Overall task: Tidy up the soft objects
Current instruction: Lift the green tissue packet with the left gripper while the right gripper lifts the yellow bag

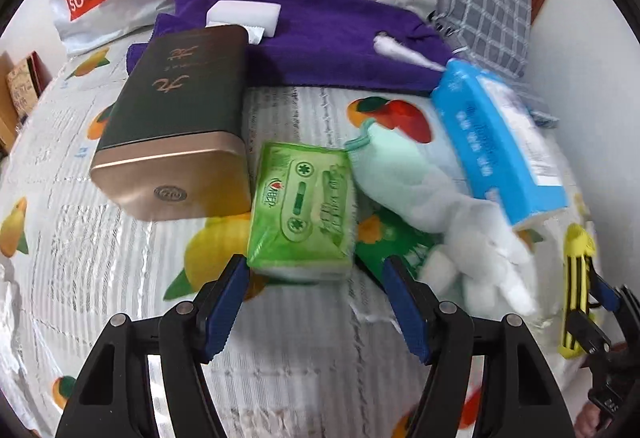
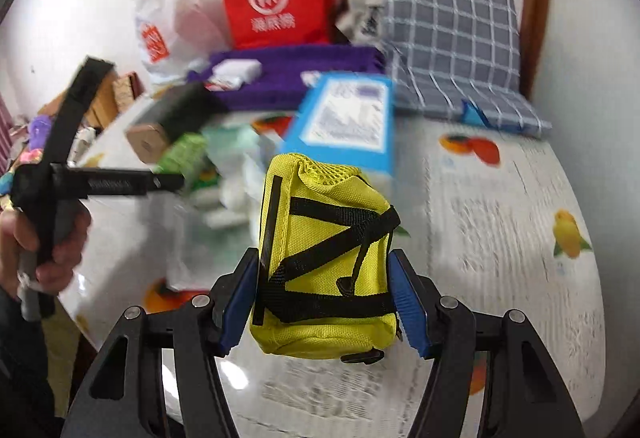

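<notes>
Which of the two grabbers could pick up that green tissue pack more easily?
The left. The left gripper is empty, jaws open, with the green tissue pack just ahead of its fingertips. The right gripper is already clamped on the yellow pouch.

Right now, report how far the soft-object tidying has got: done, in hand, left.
Done: nothing looks sorted yet; no tidy group shows. In hand: the right gripper has its jaws closed on the yellow pouch, lifted off the bed; the left gripper is open and empty over the green tissue pack. Left: that pack, the blue tissue pack, the white plush and the purple towel.
</notes>
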{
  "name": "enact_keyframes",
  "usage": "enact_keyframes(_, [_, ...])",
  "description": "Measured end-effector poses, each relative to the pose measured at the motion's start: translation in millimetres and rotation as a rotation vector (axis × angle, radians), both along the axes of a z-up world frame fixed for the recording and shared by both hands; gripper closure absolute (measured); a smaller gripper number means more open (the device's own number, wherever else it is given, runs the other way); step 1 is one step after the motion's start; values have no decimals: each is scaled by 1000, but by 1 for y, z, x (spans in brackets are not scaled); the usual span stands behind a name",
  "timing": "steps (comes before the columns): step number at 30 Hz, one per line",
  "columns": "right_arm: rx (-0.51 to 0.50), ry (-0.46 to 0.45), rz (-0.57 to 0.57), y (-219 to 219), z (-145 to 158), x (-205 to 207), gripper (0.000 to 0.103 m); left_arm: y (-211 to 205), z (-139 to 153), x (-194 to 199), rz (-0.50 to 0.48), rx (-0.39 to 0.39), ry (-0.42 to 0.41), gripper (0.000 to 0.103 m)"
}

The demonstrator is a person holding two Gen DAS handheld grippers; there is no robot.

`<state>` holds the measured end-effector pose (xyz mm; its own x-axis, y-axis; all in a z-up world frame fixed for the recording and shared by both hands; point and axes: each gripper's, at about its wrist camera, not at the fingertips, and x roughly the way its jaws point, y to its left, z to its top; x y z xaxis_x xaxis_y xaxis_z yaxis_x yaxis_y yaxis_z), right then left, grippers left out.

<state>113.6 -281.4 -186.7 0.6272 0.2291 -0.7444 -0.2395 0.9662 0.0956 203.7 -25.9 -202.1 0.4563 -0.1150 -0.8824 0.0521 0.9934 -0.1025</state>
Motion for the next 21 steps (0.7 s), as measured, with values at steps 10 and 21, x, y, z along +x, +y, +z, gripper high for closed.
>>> enact_keyframes(10, [-26,70,-12,-4,-38,14,39,1,-5,7,18,43,-43,54])
enact_keyframes(21, [-27,67,-26,-2,-35,11,39,6,11,-24,-8,-13,-47,55])
